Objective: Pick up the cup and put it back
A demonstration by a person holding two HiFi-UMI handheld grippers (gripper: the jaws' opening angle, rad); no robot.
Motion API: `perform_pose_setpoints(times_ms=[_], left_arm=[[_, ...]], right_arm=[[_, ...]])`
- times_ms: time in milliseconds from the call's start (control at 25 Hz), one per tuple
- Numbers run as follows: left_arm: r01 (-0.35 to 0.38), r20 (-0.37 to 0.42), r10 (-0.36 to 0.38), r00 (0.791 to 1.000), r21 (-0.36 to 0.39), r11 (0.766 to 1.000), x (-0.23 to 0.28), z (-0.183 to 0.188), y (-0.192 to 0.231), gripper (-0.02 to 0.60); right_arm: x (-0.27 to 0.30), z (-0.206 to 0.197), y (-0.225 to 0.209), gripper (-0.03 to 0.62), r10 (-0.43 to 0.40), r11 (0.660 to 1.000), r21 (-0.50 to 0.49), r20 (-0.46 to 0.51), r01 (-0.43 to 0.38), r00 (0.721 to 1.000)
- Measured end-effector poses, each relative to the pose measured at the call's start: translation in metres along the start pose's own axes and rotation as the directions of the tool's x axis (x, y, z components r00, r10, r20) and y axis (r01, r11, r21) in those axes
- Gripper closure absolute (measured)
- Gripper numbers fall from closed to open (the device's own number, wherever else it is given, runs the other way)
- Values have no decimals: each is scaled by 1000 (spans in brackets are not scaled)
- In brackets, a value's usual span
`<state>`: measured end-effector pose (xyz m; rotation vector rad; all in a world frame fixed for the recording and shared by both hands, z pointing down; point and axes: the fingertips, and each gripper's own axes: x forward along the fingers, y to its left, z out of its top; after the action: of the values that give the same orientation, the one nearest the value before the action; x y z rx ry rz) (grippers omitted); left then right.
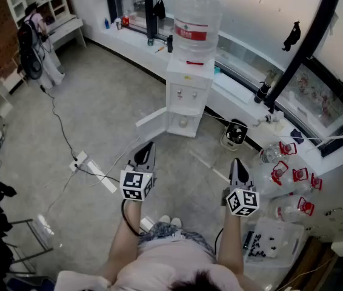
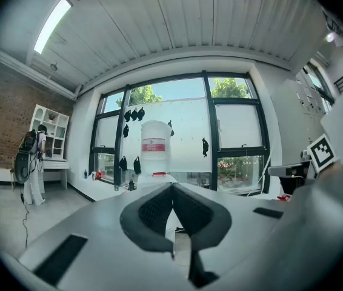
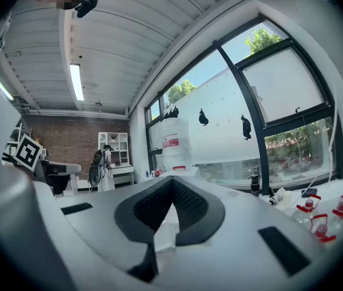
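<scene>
Seen from above, a person stands on a grey floor (image 1: 99,102) holding a left gripper (image 1: 146,151) and a right gripper (image 1: 237,163) level. Both point towards a white floor-standing water dispenser (image 1: 186,93) with a clear plastic bottle (image 1: 196,17) on top. Each gripper's jaws are pressed together with nothing between them. The dispenser's lower cabinet door (image 1: 151,120) hangs open. Inside stands what looks like a small pale cup (image 1: 183,121), too small to be sure, well apart from both grippers.
</scene>
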<state>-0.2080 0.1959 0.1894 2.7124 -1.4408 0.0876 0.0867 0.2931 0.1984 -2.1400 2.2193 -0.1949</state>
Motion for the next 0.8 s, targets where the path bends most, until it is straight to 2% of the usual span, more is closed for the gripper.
perform_pose_setpoints(times_ms=[480, 800], left_arm=[[26, -4, -26, 1000, 4, 1000, 7, -1, -10, 557], [17, -2, -17, 1000, -11, 1000, 5, -1, -7, 557]], right_arm=[[-4, 1, -5, 579, -11, 1000, 8, 5, 11, 1000], [-4, 0, -5, 577, -10, 999, 42, 13, 10, 1000]])
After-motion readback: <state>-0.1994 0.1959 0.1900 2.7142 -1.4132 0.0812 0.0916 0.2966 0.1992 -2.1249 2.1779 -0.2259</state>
